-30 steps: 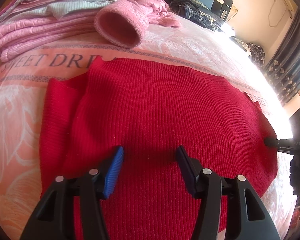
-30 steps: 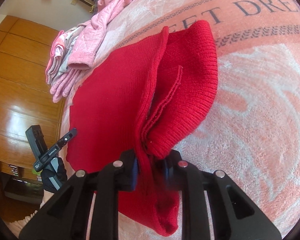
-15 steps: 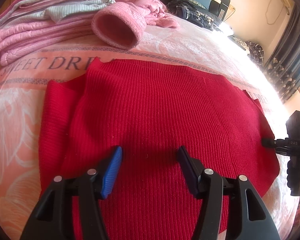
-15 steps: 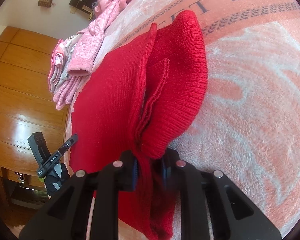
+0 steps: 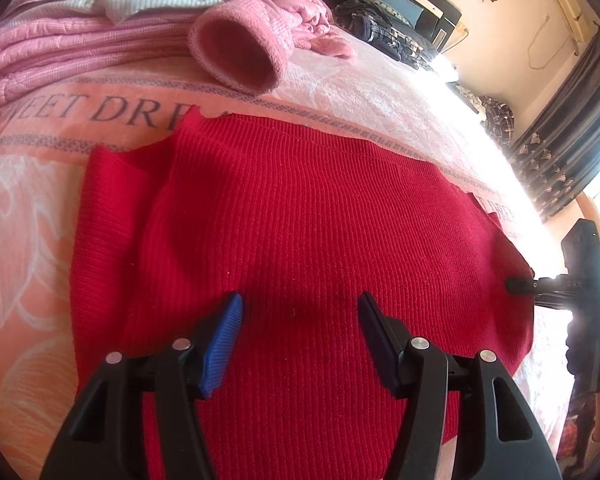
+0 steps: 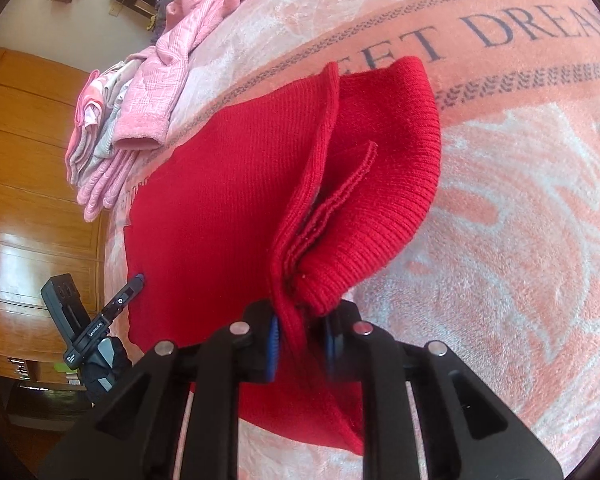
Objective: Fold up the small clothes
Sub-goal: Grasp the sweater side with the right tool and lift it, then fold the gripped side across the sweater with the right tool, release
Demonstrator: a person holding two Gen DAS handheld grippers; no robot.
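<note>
Midway through a fold, the right hand-held gripper (image 6: 300, 340) clenched the red sweater (image 5: 320, 240)'s bunched edge, apparently a sleeve; the left hand-held gripper (image 5: 300, 320) hovered released, ready to pin the body for the carry-over.

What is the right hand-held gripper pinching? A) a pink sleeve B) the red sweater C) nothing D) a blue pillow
B: the right hand-held gripper is shut on a bunched edge of the red sweater, lifting it off the blanket.

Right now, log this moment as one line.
left claw: open above red sweater | right claw: shut on sweater edge, lifted
</note>
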